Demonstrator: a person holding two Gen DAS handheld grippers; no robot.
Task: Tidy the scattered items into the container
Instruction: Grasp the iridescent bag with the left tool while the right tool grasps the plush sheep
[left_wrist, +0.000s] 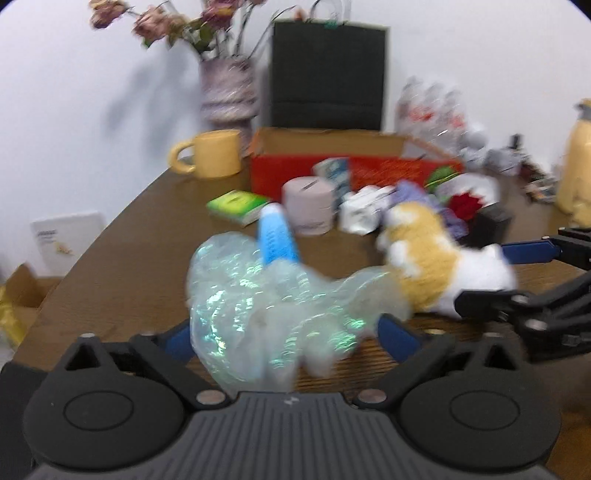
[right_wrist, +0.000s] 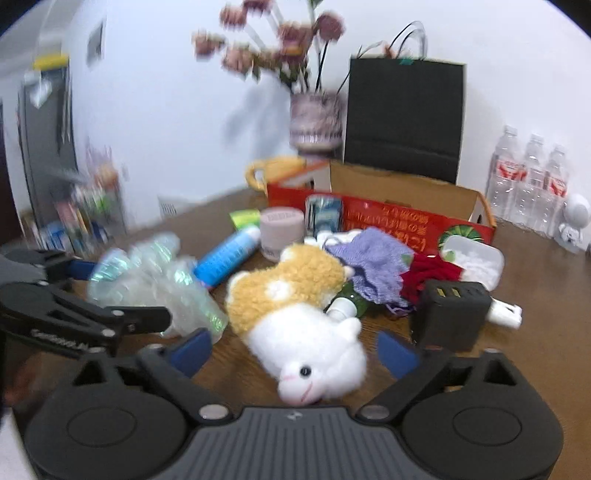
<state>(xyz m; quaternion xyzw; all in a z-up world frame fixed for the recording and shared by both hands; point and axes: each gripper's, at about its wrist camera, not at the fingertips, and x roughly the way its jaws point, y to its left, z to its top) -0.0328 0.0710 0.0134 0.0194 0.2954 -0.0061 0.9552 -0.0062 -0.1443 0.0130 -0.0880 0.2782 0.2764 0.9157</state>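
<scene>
Between the right gripper's (right_wrist: 293, 354) spread fingers lies a soft, light plush toy (right_wrist: 295, 314) on the tabletop (right_wrist: 535, 332), short of the red box (right_wrist: 388, 221); take its body. Left gripper (left_wrist: 280, 332) stands open around crinkly plastic wrap (left_wrist: 258, 302).

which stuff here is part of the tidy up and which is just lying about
For the job: red cardboard box, plush toy, crinkly plastic wrap, blue tube, purple cloth, black block.

Just lying about: yellow mug, flower vase, black bag, water bottles.
</scene>
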